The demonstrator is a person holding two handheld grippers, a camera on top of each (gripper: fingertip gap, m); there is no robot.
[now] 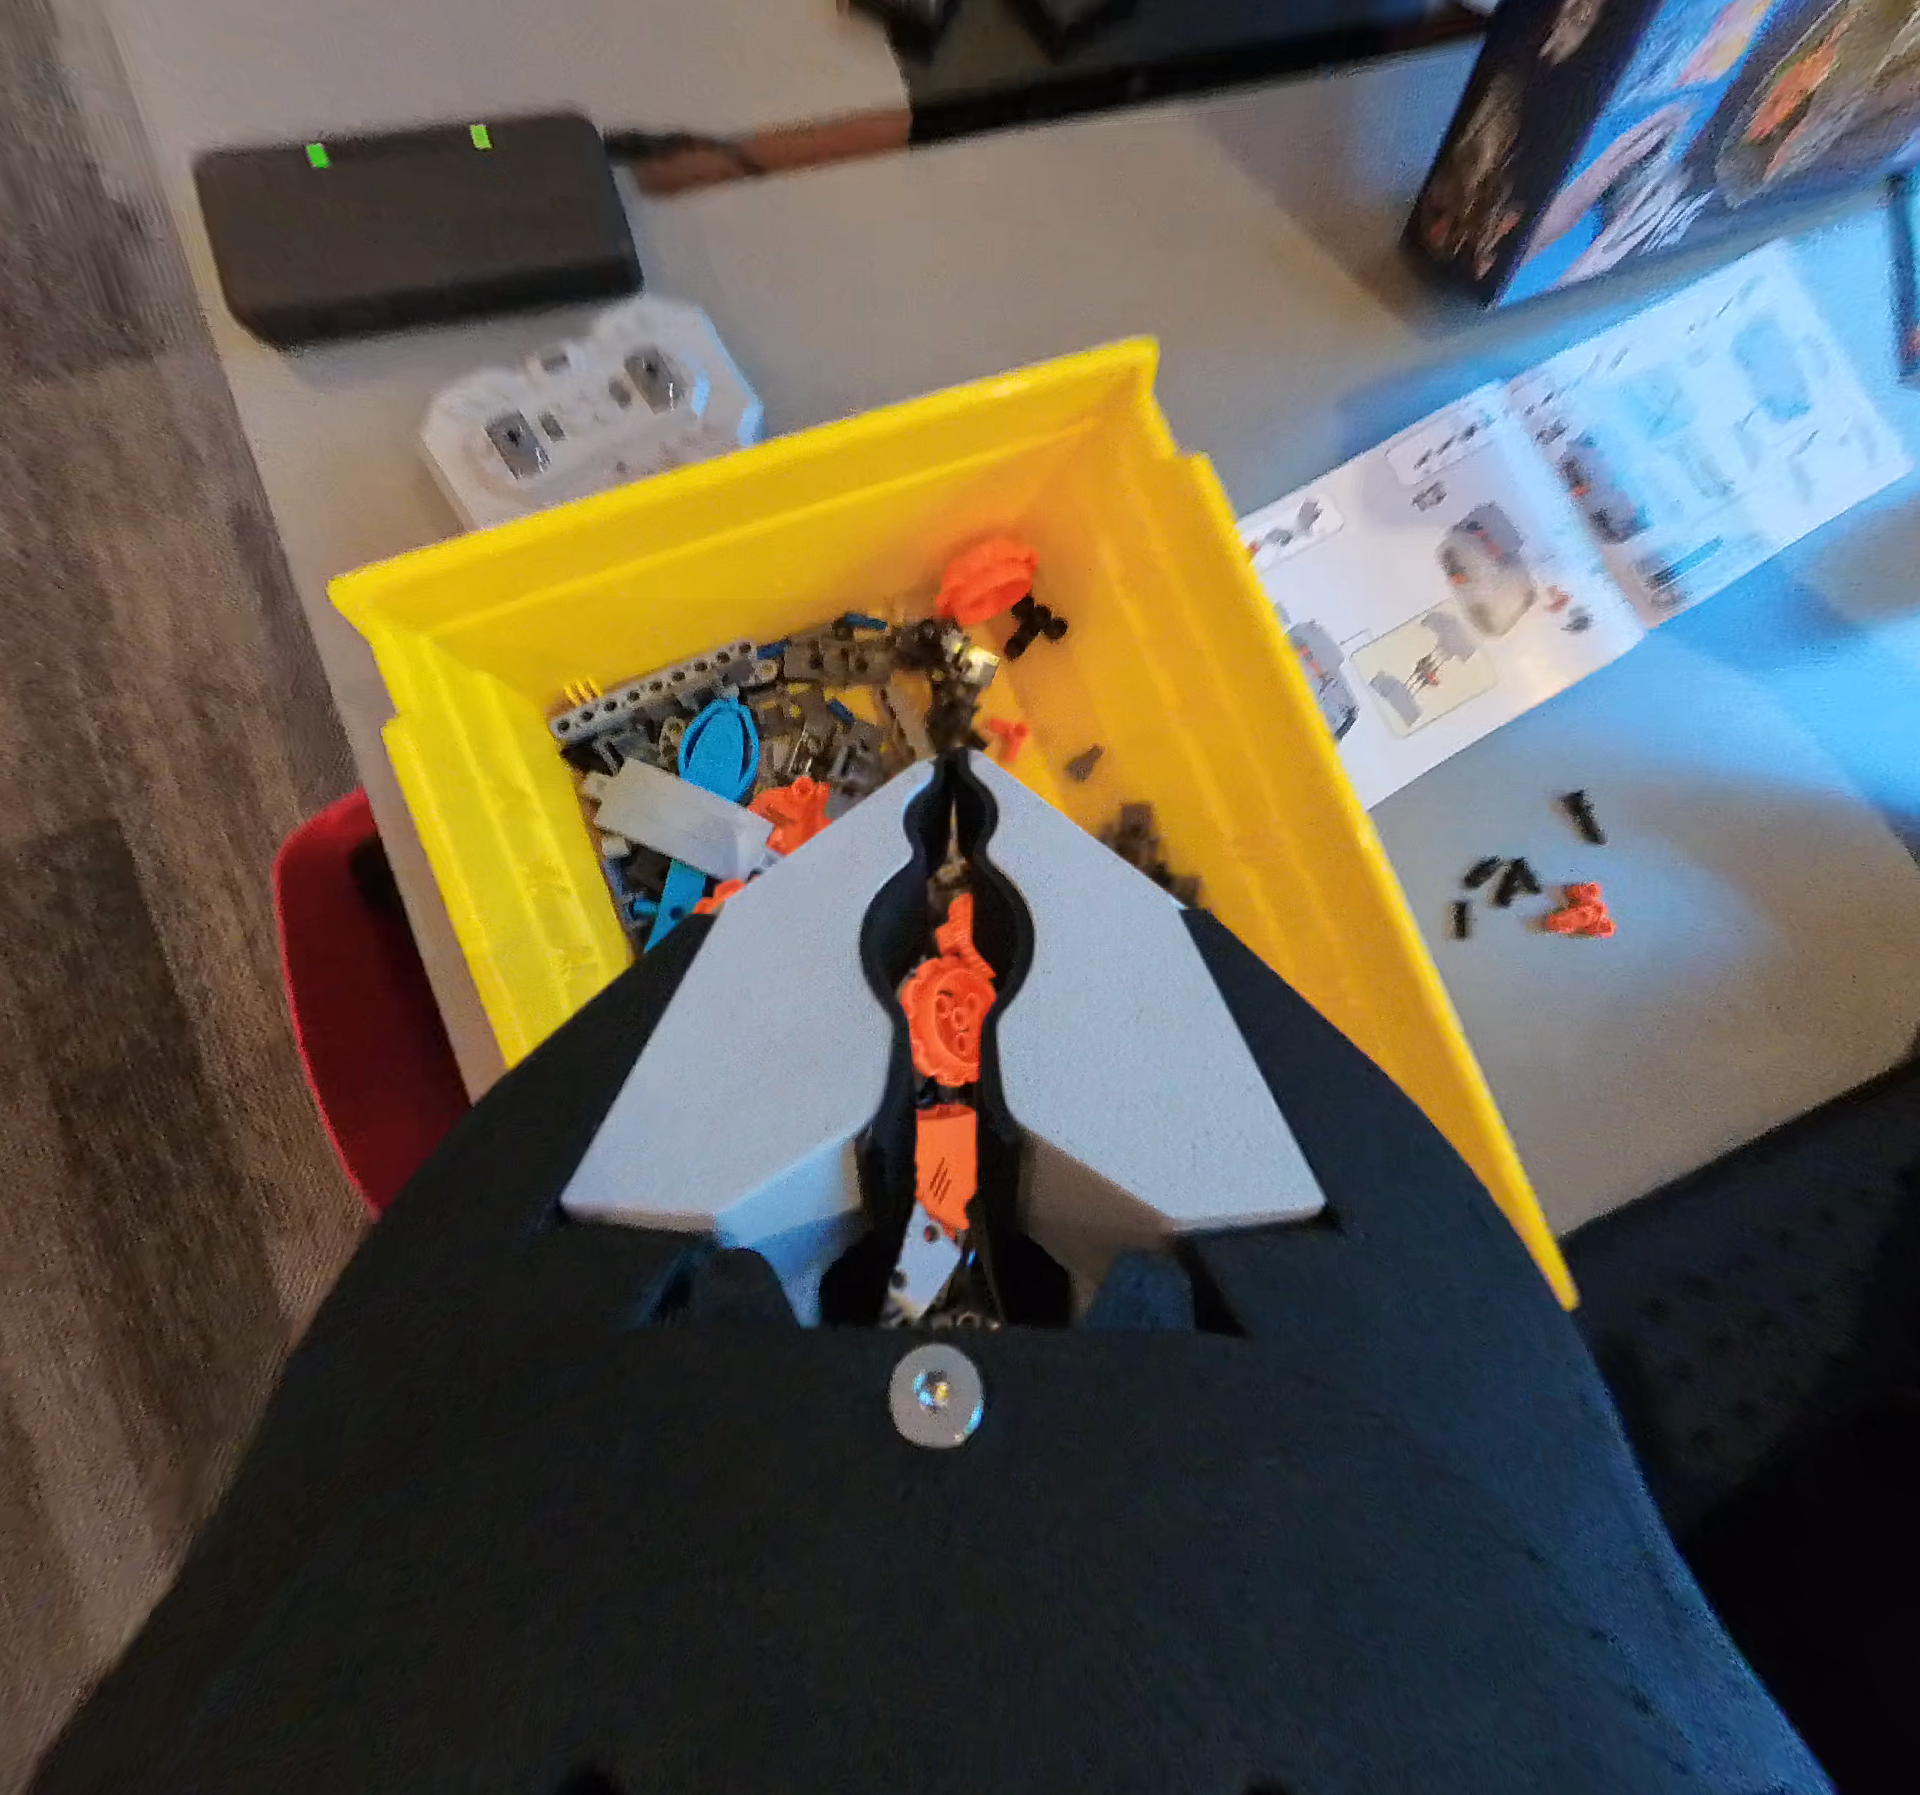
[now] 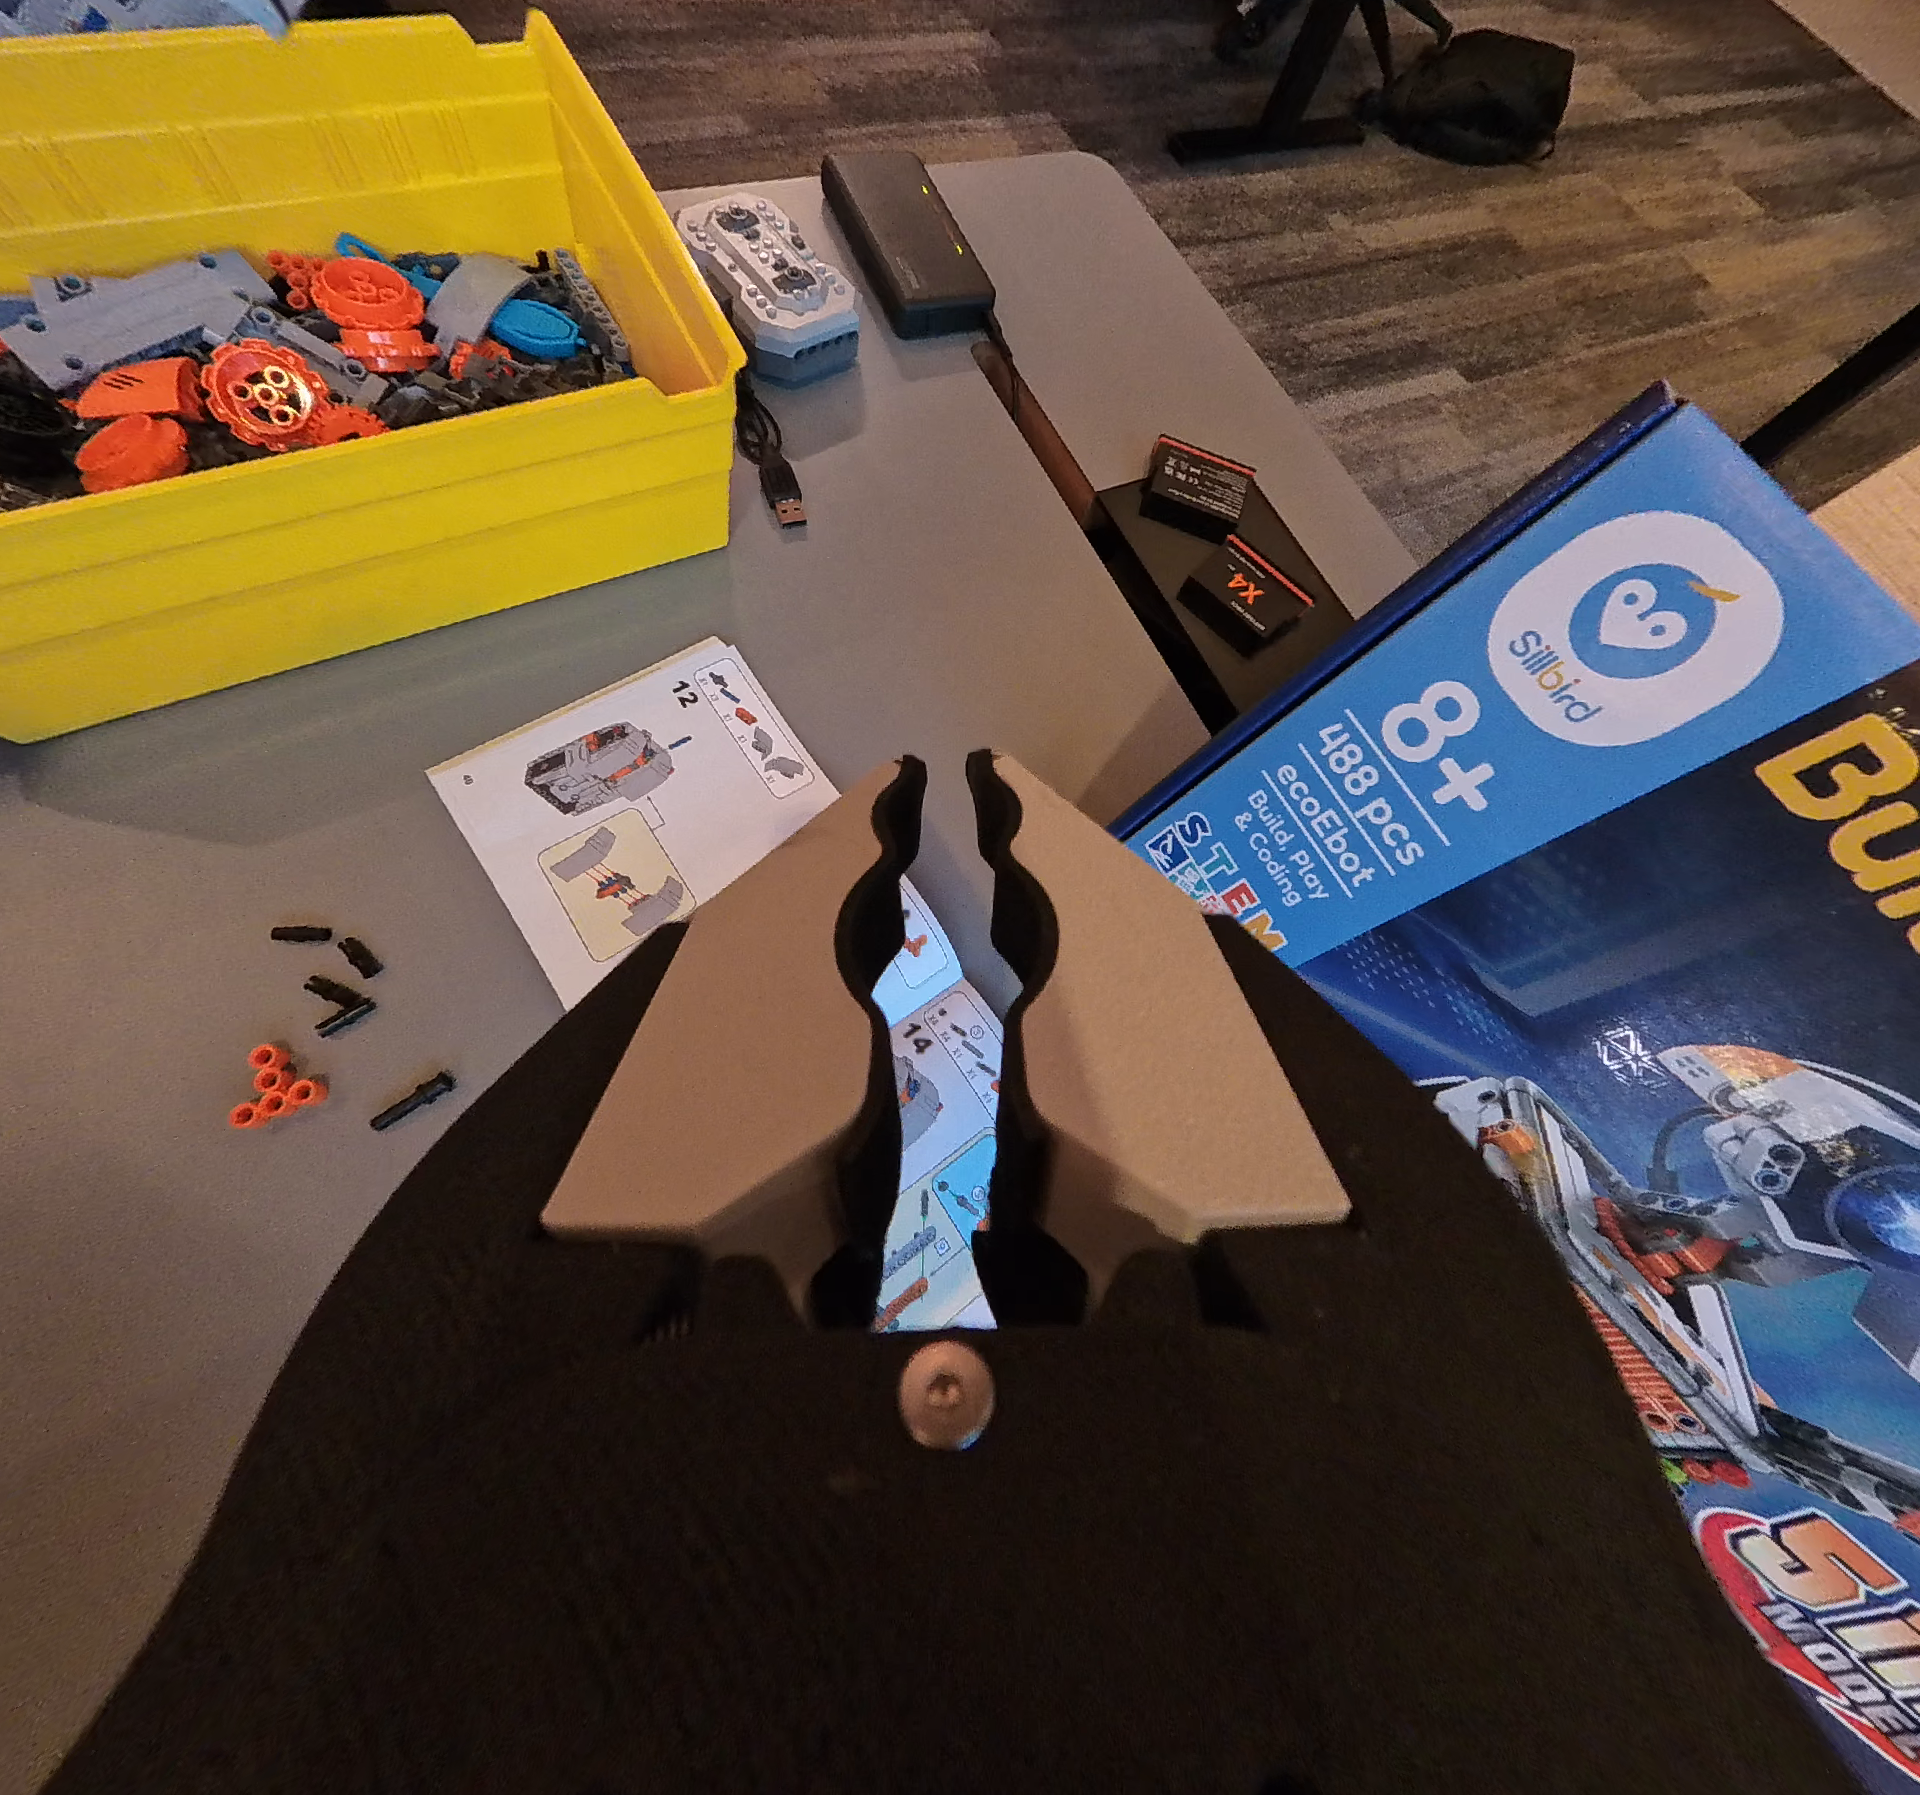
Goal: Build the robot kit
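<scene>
My left gripper [image 1: 951, 766] hovers over the yellow bin [image 1: 1195, 602], its tips together above a pile of grey, black, orange and blue building pieces [image 1: 790, 737]. An orange gear [image 1: 945, 1013] shows through the gap between the fingers, lying in the bin below. My right gripper [image 2: 945, 769] has its jaws a narrow gap apart and empty, above the open instruction booklet [image 2: 623, 789] on the grey table. The bin also shows in the right wrist view [image 2: 364, 540] at the far left, with orange gears [image 2: 260, 395] inside.
Small black pins [image 2: 338, 987] and an orange connector [image 2: 275, 1096] lie loose on the table. A grey controller [image 2: 774, 291], a black box with green lights [image 2: 904, 244] and a USB plug [image 2: 784, 498] sit behind the bin. A large blue product box [image 2: 1558, 862] stands right.
</scene>
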